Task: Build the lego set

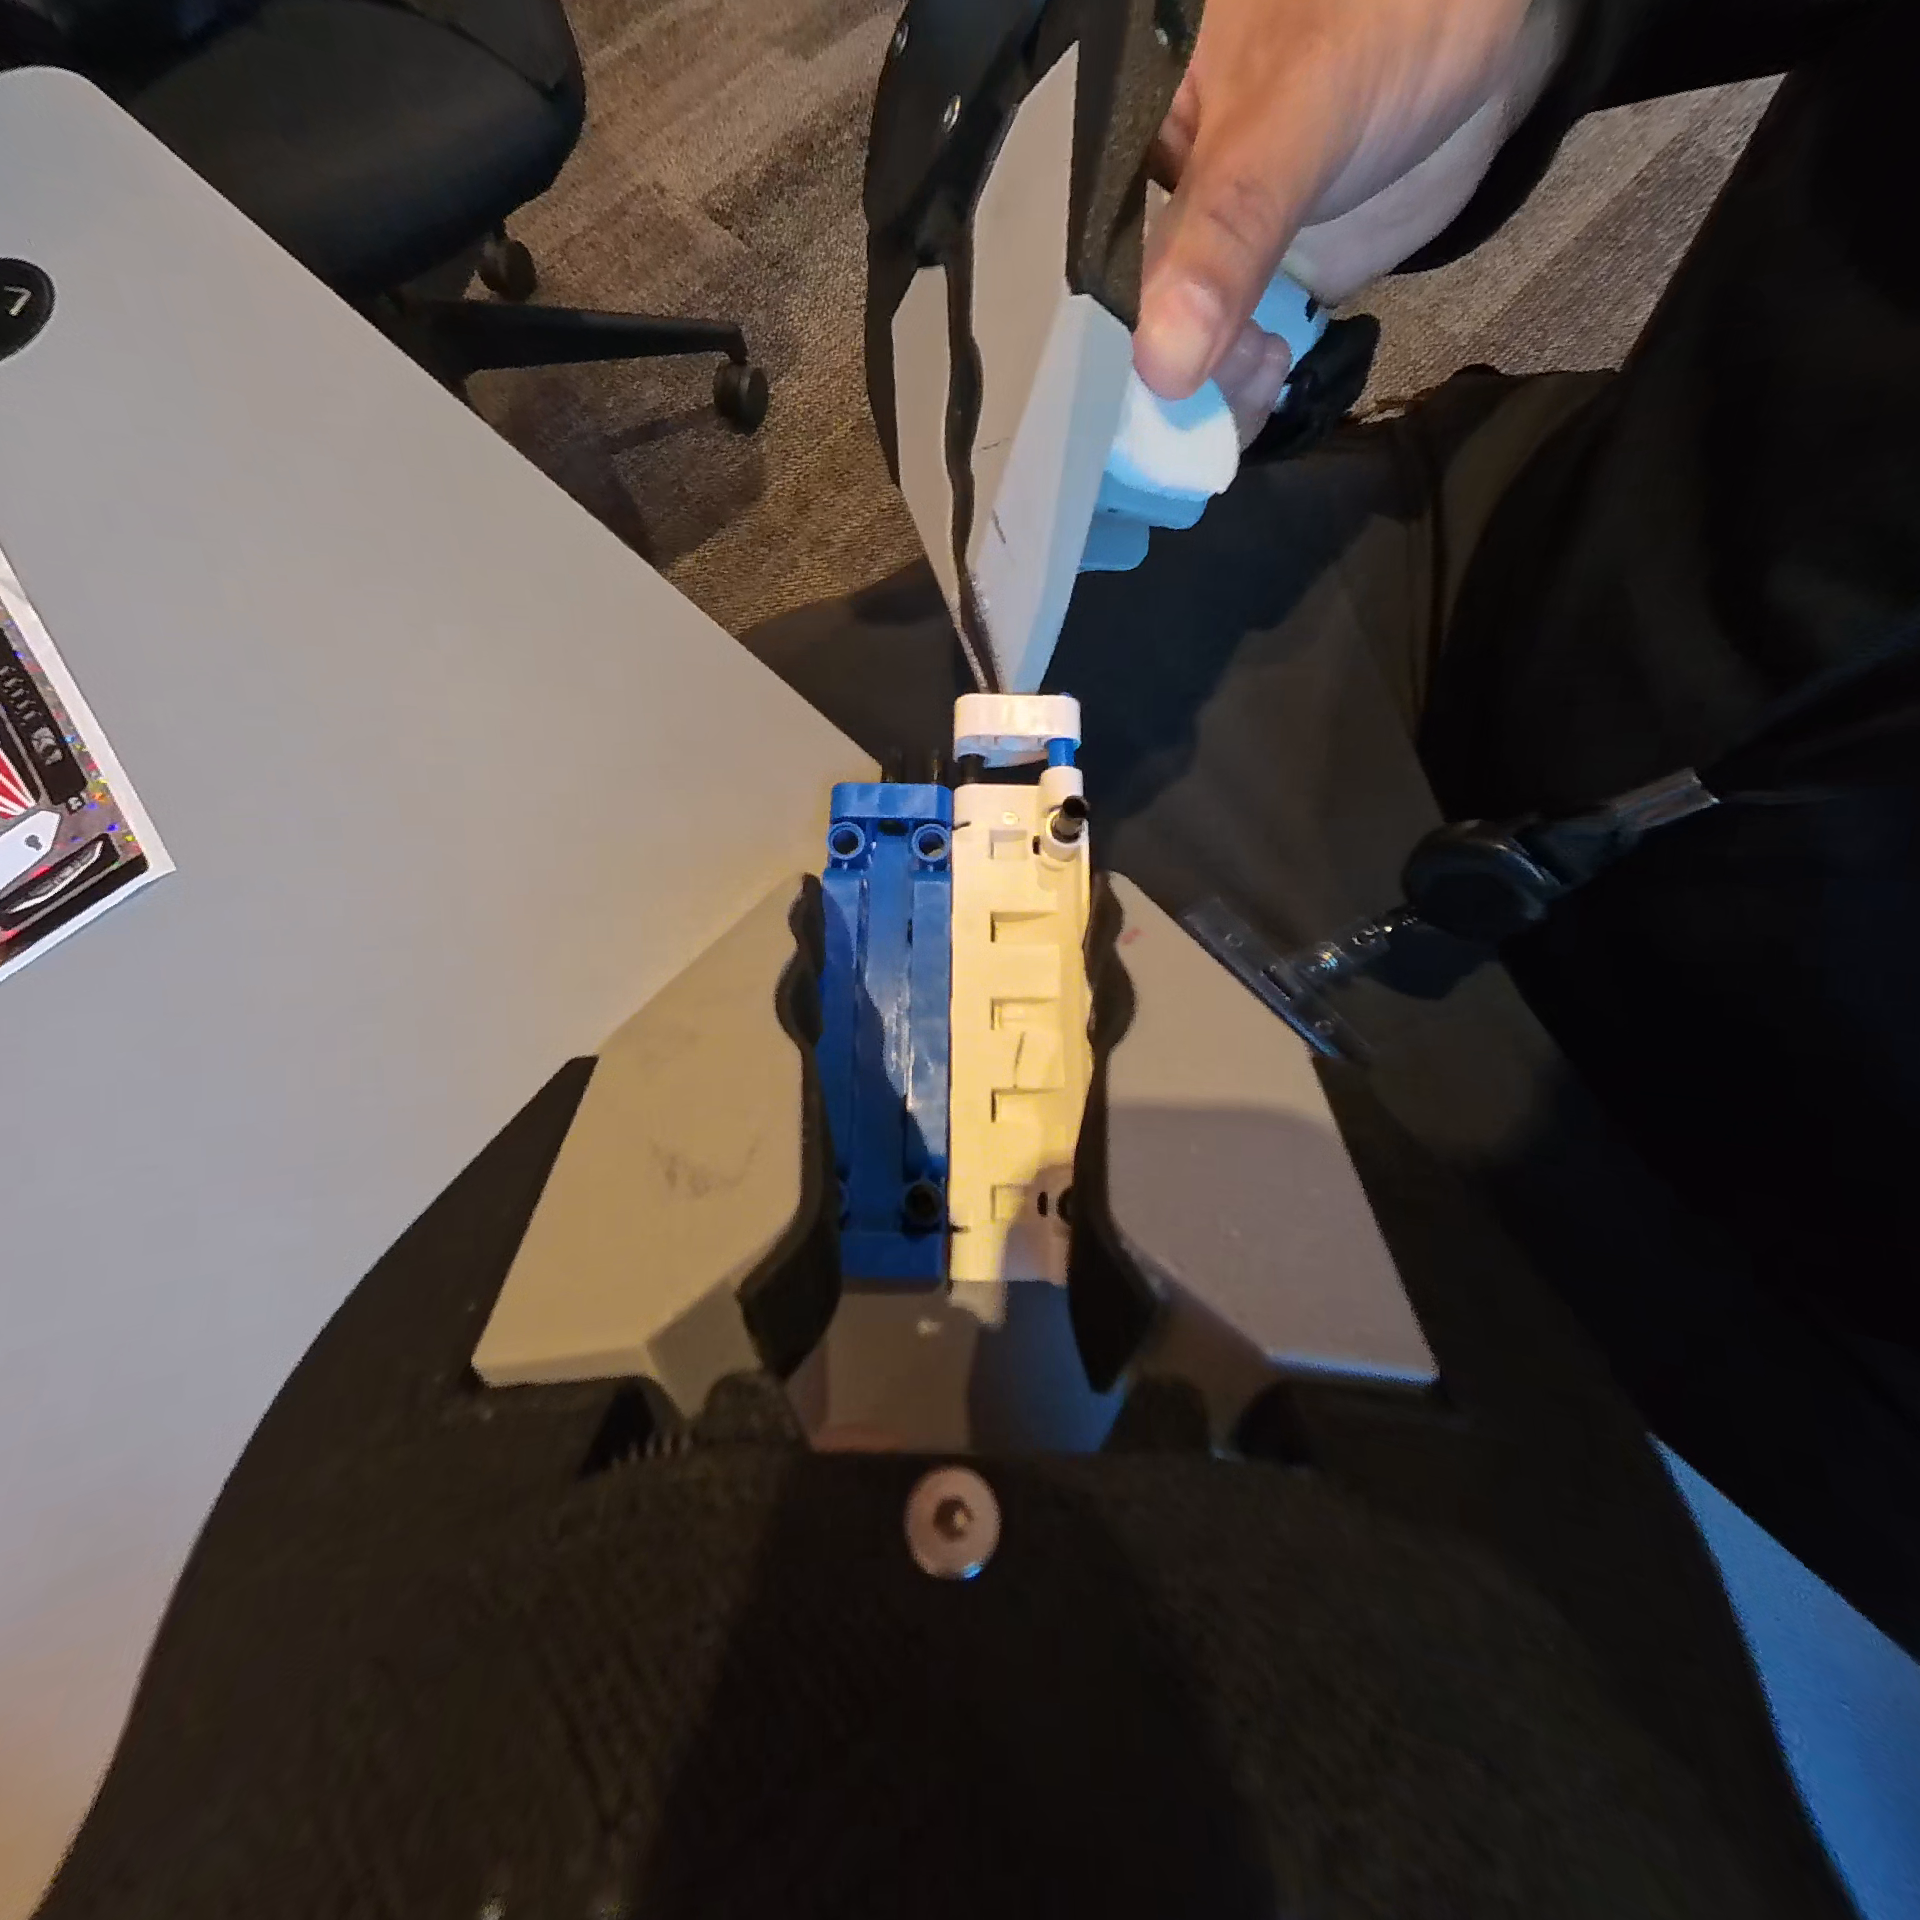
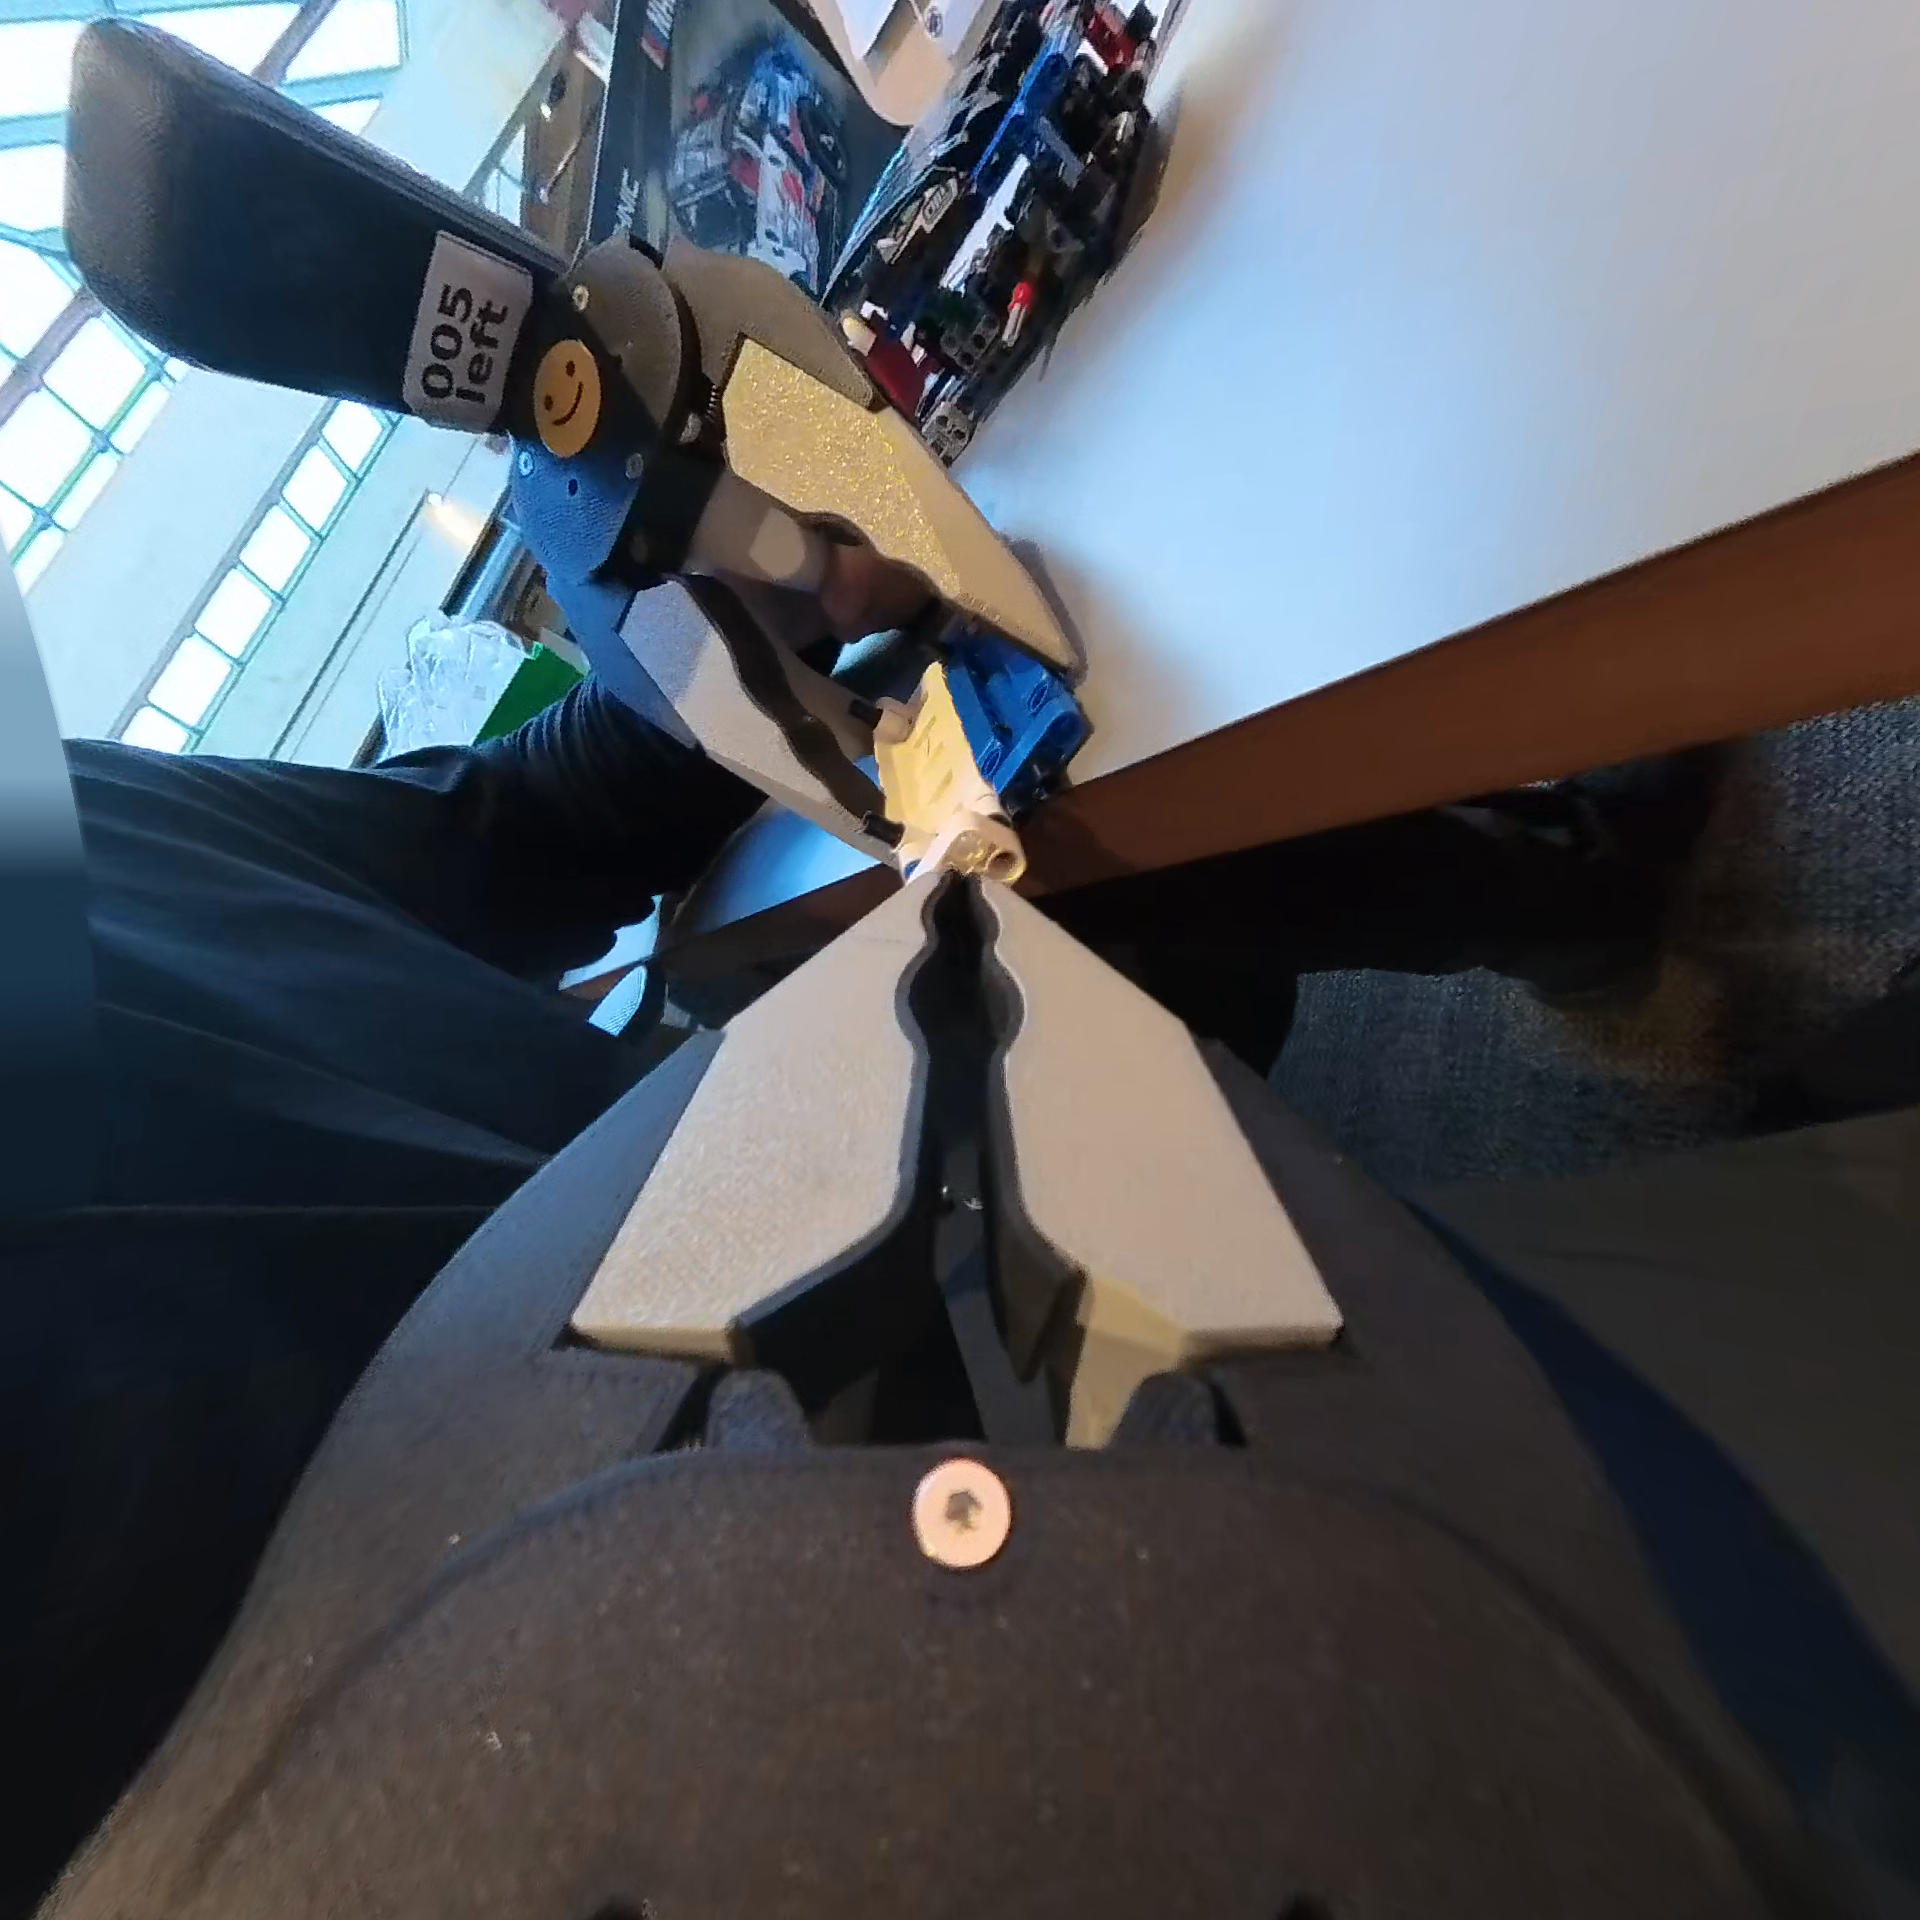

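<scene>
My left gripper (image 1: 951, 894) is shut on a lego sub-assembly, a blue frame (image 1: 891, 997) joined to a white panel (image 1: 1023, 997), held off the table's corner. A small white beam (image 1: 1016, 719) sits on pins at the far end of the assembly, with a narrow gap between them. My right gripper (image 1: 995, 681) comes down from above, jaws together, tips touching that beam. In the right wrist view the closed right gripper (image 2: 958, 883) meets the beam (image 2: 977, 844), with the left gripper (image 2: 982, 743) and the assembly (image 2: 1023, 707) behind.
The grey table (image 1: 364, 623) carries a sticker sheet (image 1: 62, 821) at the left edge. An office chair base (image 1: 623, 343) stands on the carpet beyond. A part-built lego car (image 2: 997, 208) and the set's box (image 2: 727, 135) sit farther along the table (image 2: 1455, 312). A person's hand (image 1: 1299, 156) holds the right gripper. The grippers are tip to tip, or close to it.
</scene>
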